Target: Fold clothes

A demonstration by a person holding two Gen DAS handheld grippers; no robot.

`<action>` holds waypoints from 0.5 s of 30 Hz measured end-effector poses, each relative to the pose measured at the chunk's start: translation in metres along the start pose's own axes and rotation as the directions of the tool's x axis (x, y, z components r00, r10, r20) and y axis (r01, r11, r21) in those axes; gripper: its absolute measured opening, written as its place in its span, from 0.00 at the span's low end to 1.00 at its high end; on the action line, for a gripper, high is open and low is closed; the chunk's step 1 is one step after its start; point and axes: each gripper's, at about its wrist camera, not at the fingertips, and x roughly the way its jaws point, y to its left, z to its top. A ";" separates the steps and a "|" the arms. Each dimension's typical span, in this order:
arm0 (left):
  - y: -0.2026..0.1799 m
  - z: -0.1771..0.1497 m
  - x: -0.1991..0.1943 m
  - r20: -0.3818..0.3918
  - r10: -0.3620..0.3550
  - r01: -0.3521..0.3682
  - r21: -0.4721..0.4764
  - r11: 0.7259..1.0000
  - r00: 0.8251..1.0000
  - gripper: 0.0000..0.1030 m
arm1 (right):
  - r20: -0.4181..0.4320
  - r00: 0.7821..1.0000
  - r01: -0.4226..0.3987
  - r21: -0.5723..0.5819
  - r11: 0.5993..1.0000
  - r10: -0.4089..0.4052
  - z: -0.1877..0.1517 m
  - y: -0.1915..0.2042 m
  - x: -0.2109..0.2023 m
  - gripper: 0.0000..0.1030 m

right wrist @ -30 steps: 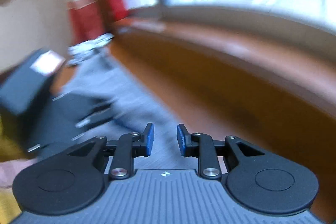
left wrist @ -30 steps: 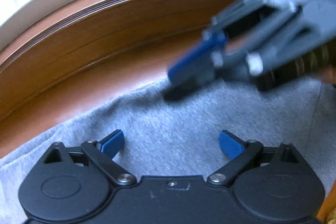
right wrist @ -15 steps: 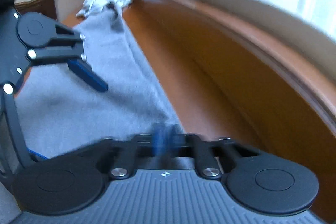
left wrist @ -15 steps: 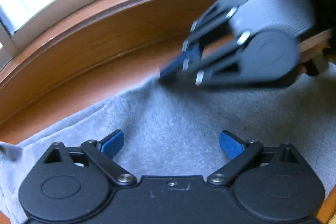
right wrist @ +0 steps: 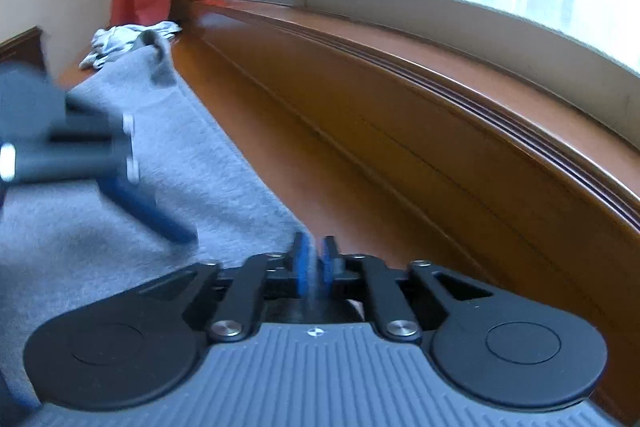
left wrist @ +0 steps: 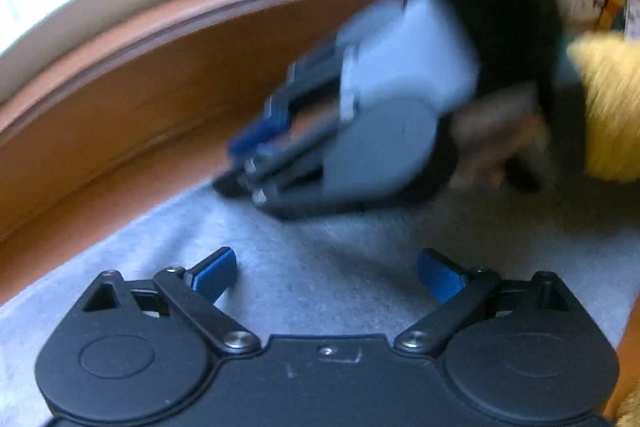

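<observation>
While its jaws open, right gripper [right wrist: 315,263] meets grey garment [right wrist: 120,211] edge.

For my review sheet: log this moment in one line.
left gripper: open over grey fleece garment | right gripper: opening at garment edge, brown wooden surface

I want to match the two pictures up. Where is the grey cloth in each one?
Left wrist view: the grey cloth fills the lower half, under the open left hand-held gripper.
Right wrist view: the grey cloth runs along the left side, from the bottom up to the far corner.
Shared landmark: the long brown wooden ledge beside the cloth's edge, under the window.
</observation>
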 end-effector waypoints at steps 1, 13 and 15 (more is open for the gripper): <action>0.003 -0.001 0.001 0.002 -0.014 0.014 -0.017 1.000 1.000 0.97 | 0.003 1.000 0.020 0.024 1.000 -0.020 0.002 -0.005 -0.008 0.28; 0.024 -0.006 0.002 -0.005 -0.030 0.030 -0.020 0.999 1.000 1.00 | -0.014 1.000 0.000 0.320 0.947 0.005 -0.043 -0.025 -0.069 0.26; 0.028 -0.008 0.001 -0.004 -0.034 0.034 -0.020 0.999 0.999 1.00 | -0.025 0.989 0.147 0.300 0.942 -0.146 -0.052 -0.026 -0.065 0.17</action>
